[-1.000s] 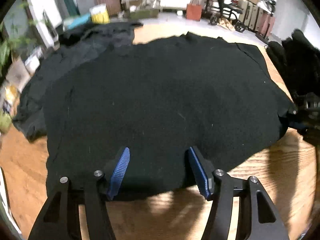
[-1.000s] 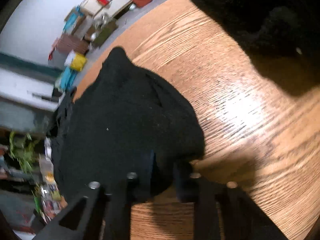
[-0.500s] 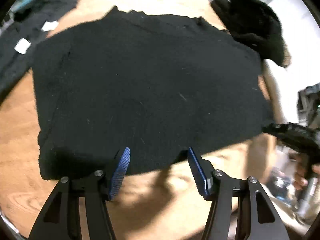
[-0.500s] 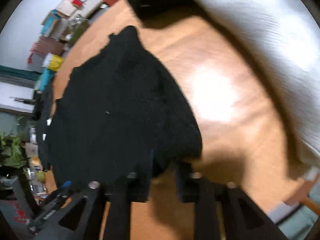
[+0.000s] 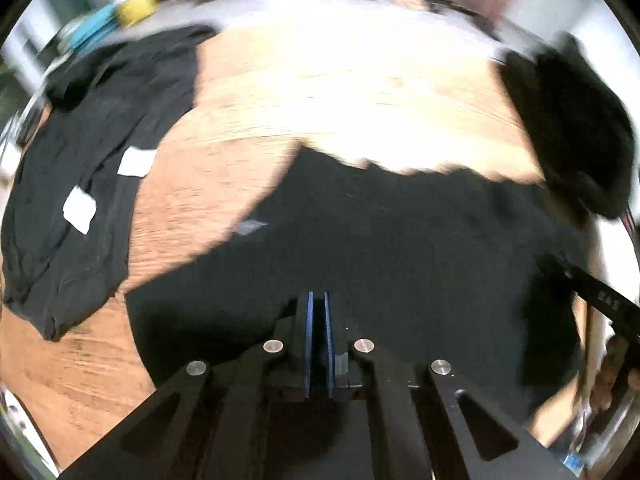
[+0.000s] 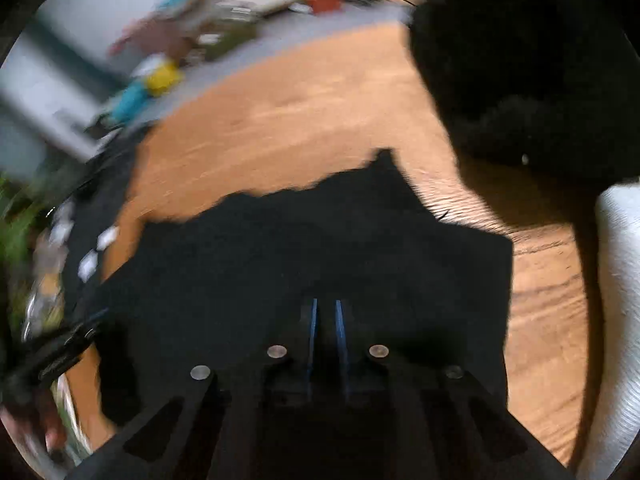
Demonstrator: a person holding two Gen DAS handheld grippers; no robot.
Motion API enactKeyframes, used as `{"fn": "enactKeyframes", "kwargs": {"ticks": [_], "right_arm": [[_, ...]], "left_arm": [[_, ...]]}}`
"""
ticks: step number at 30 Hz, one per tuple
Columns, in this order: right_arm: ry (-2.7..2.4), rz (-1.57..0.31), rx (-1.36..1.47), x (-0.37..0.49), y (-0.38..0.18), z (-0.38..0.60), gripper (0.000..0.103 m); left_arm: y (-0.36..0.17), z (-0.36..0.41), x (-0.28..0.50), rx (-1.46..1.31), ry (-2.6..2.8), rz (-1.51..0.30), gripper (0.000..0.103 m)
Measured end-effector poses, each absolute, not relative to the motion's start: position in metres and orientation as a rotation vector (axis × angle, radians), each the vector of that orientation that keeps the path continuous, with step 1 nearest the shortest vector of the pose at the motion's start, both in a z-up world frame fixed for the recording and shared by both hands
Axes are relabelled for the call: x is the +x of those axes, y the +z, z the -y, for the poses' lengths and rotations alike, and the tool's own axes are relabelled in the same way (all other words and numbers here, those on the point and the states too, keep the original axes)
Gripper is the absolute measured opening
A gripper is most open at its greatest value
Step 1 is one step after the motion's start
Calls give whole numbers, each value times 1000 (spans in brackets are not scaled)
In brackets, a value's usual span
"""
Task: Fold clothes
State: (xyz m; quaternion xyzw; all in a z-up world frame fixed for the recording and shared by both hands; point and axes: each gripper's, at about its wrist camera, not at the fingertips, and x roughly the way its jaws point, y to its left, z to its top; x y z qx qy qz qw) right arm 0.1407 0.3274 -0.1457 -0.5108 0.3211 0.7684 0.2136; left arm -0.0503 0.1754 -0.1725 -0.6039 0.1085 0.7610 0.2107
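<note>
Presently both your left hand-held gripper [image 5: 317, 300] and right hand-held gripper [image 6: 325, 306] are clamped on the near hem of the black shirt [image 5: 400, 240] on the bench [image 5: 328, 104], mid-fold; next, I judge, carry the hem evenly toward the far edge.

The black garment [image 5: 400, 240] lies spread on the wooden table, its near edge pinched between both tools' blue pads.
</note>
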Motion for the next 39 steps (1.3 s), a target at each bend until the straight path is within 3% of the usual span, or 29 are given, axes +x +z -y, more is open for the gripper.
{"fn": "enactKeyframes", "kwargs": {"ticks": [2,5,6,8,12,14,16,18,20,21,25,28,30,32,39], "right_arm": [[2055,-987,-1353,148,-156,-351,0],[2041,-1116,-1280,166,-158,-371,4],[2066,-1135,-1280,172,-153,-370,6],[2171,-1084,-1314,183,-134,-353,25],[2338,-861,-1514,204,-118,-285,33],[2261,-696,-1655,212,-136,-256,43],[2183,-590,-1729,222,-154,-235,44],[2197,-617,-1661,234,-149,-230,47],[2163,-689,-1682,245,-146,-235,65],[2127,-709,-1687,251,-145,-240,70],[2046,-841,-1603,287,-139,-263,71],[2000,-1002,-1508,317,-139,-277,71],[1970,-1061,-1474,333,-142,-282,71],[1951,-1079,-1458,347,-146,-282,71],[1950,-1218,-1365,380,-158,-279,71]], "left_arm": [[-186,-150,-75,-1781,2163,-188,6],[-193,-107,-93,-1849,2100,115,3],[-185,-104,-87,-1816,2109,77,3],[-168,-102,-68,-1750,2127,-29,3],[-150,-112,-16,-1654,2123,-265,3],[-152,-124,7,-1604,2140,-453,3],[-153,-128,25,-1572,2151,-582,3],[-148,-132,39,-1552,2163,-664,3],[-140,-137,49,-1511,2164,-687,4],[-137,-140,53,-1489,2162,-691,4],[-125,-146,66,-1407,2168,-721,7],[-120,-153,75,-1345,2177,-739,23],[-115,-158,84,-1308,2170,-727,46],[-109,-163,94,-1271,2160,-710,59],[-100,-182,124,-1161,2159,-759,62]]}}
